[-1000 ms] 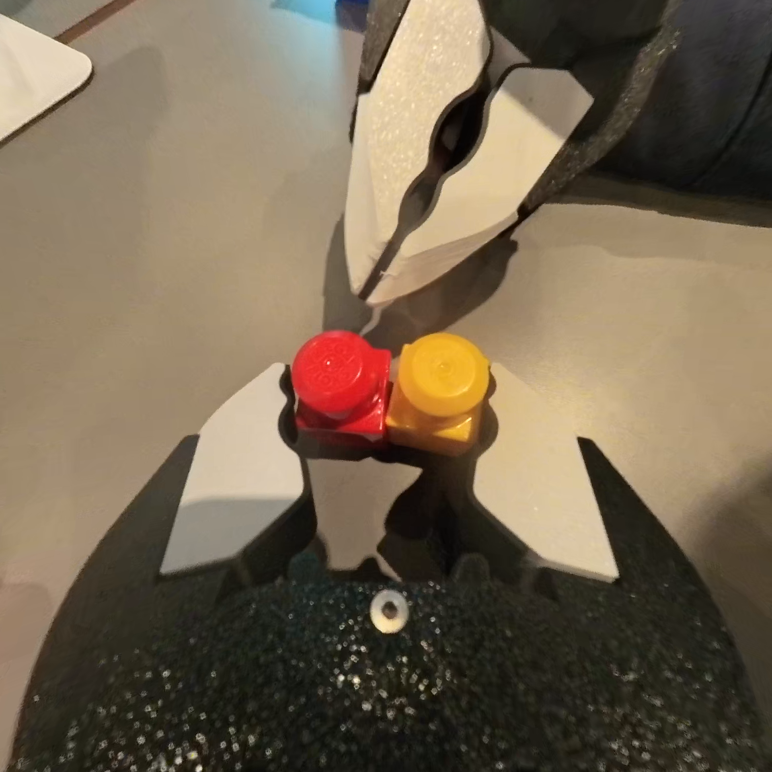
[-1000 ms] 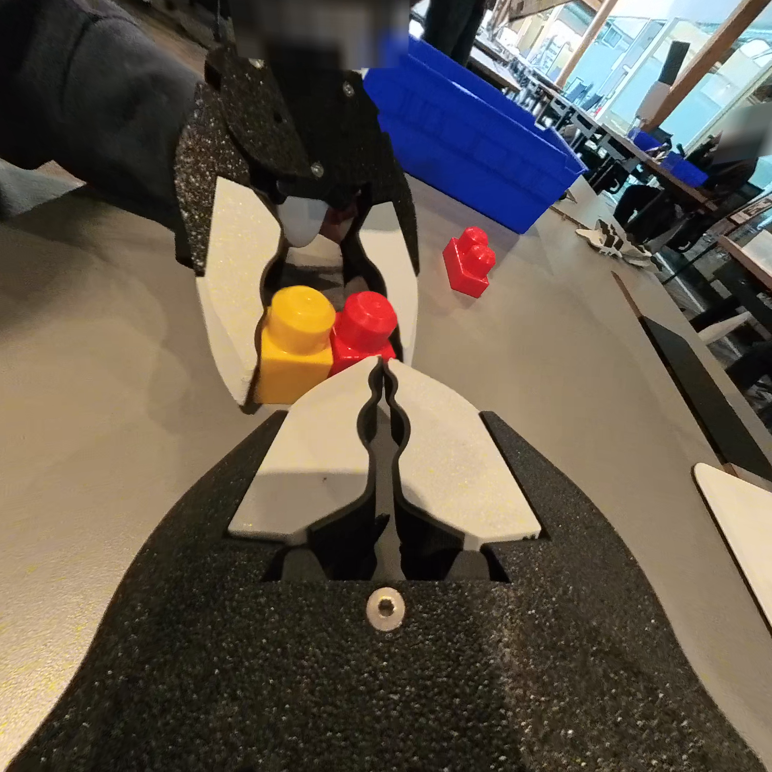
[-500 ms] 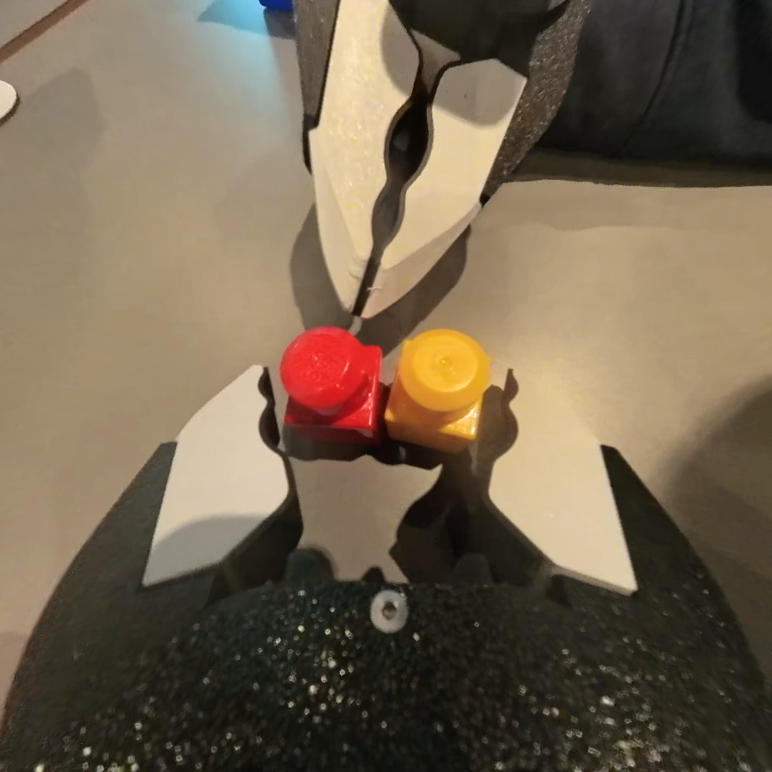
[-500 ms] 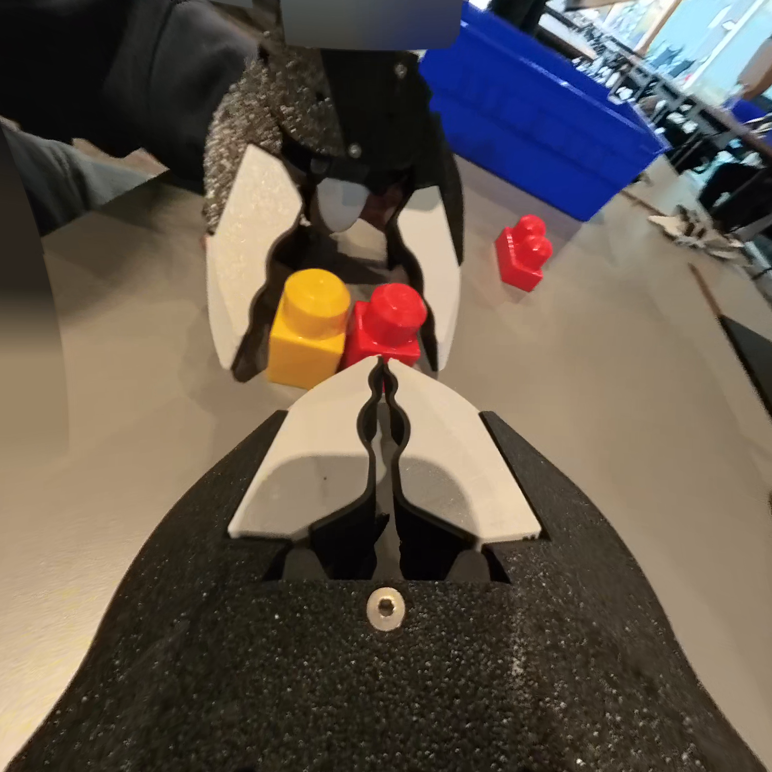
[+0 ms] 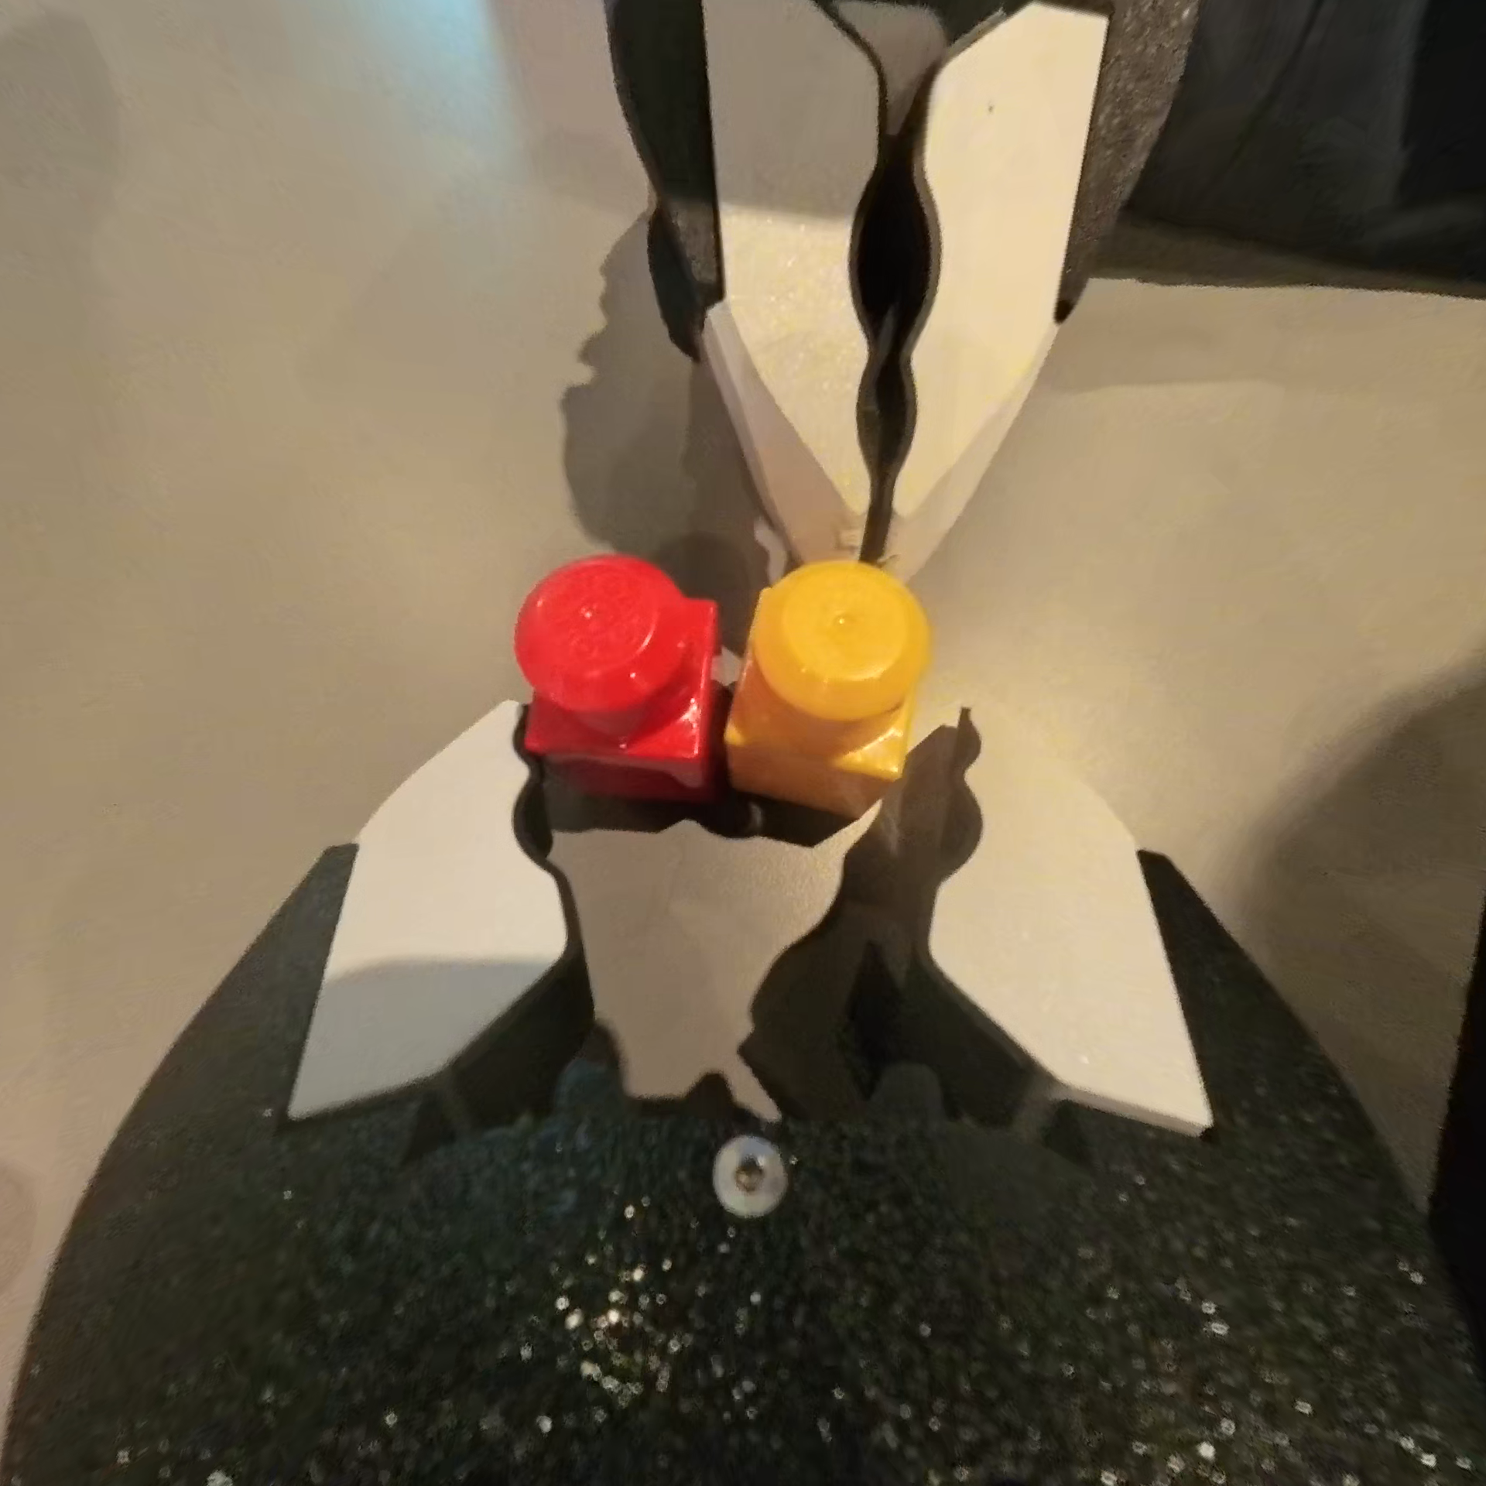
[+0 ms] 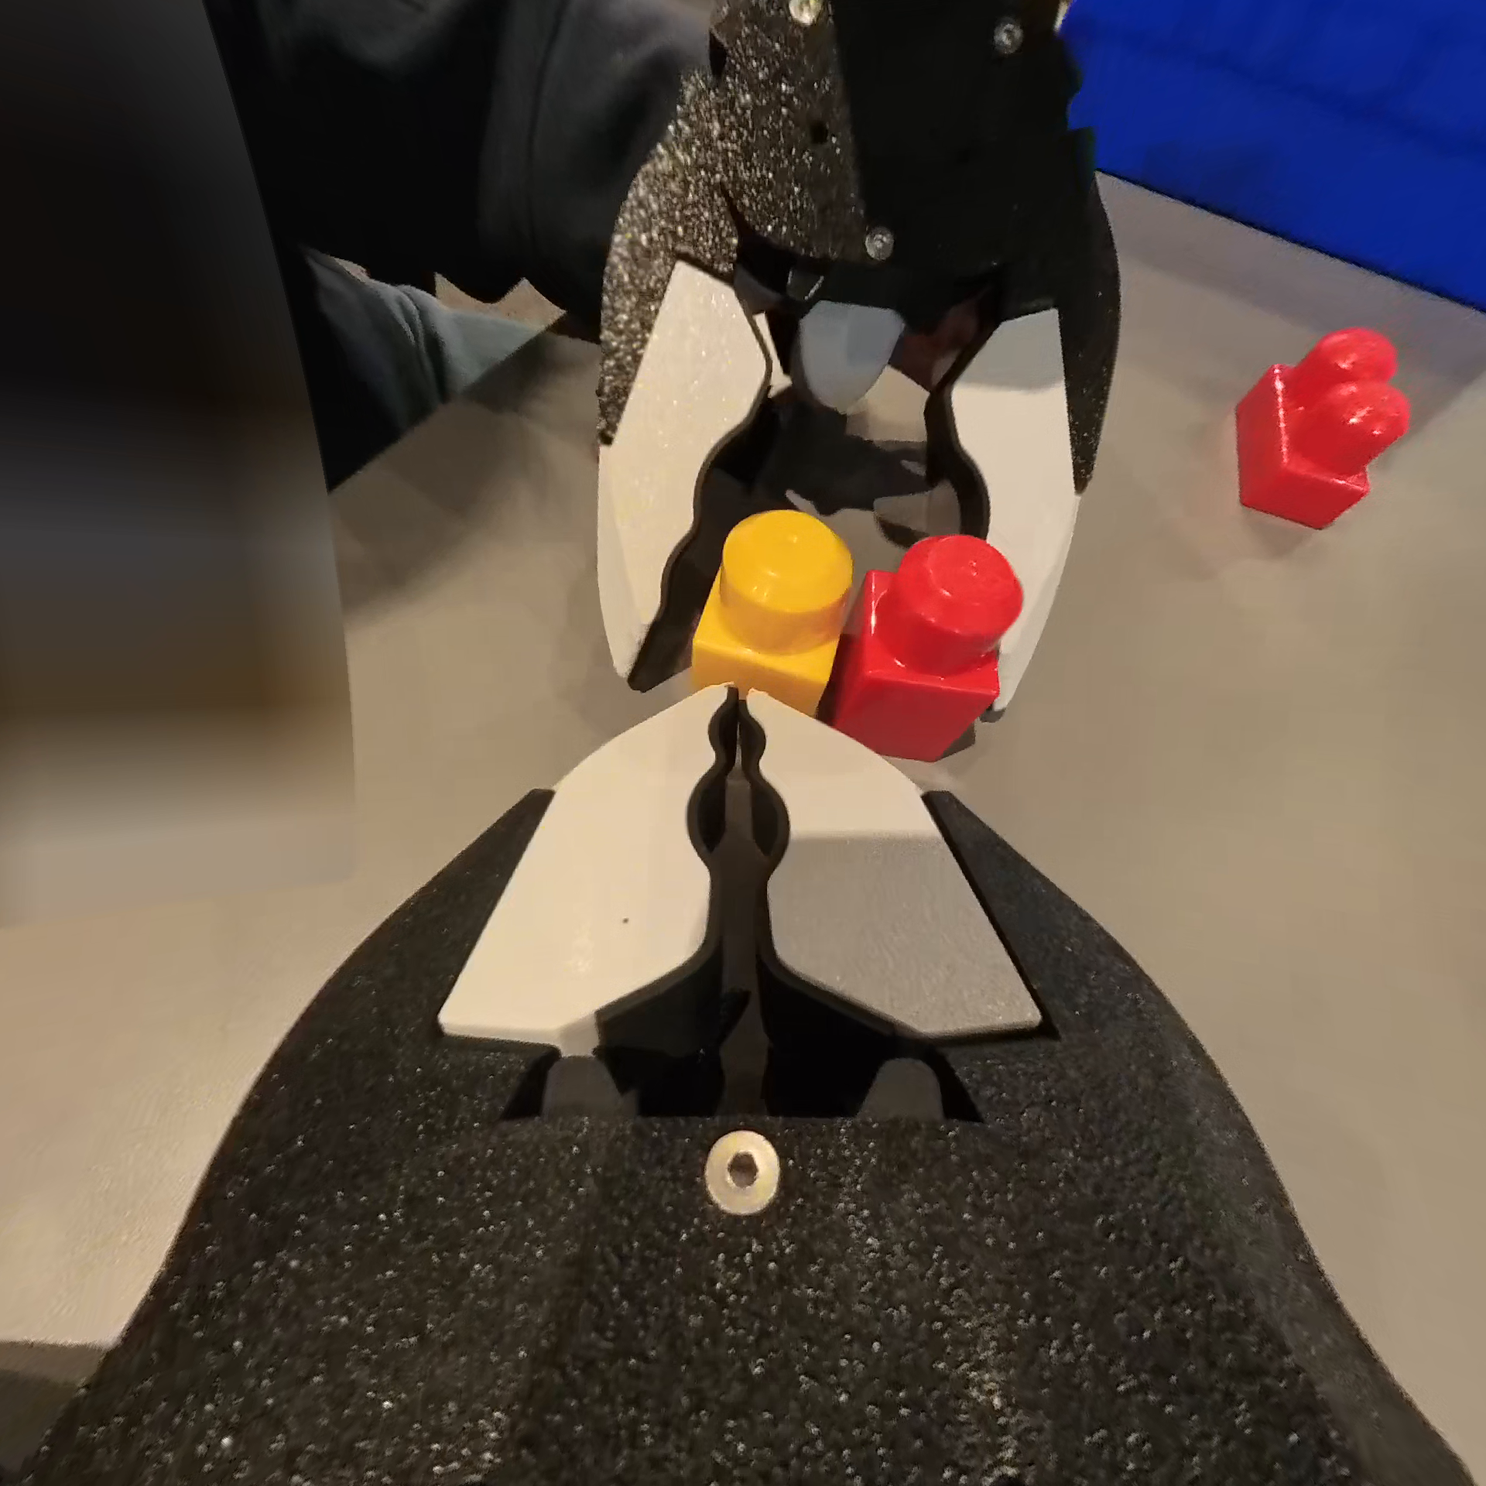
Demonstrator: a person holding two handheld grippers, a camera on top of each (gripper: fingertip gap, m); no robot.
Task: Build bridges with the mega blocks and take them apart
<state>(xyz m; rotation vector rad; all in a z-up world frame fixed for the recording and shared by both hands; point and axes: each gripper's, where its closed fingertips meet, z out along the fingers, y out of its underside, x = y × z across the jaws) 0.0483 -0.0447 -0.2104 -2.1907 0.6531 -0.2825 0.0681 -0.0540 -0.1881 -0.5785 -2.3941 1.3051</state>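
- The left gripper (image 5: 736,728) has its jaws spread wide around two small blocks standing side by side on the grey table (image 5: 241,402).
- The red block (image 5: 623,691) touches the yellow block (image 5: 828,683); one finger lies against the red one, while the other looks just clear of the yellow one.
- The right gripper (image 6: 736,695) faces it with jaws pressed together, empty, its tip right at the yellow block's near side.
- A red two-stud block (image 6: 1311,434) sits well apart, near a blue bin (image 6: 1286,121).
- A dark sleeve (image 6: 482,145) shows behind.
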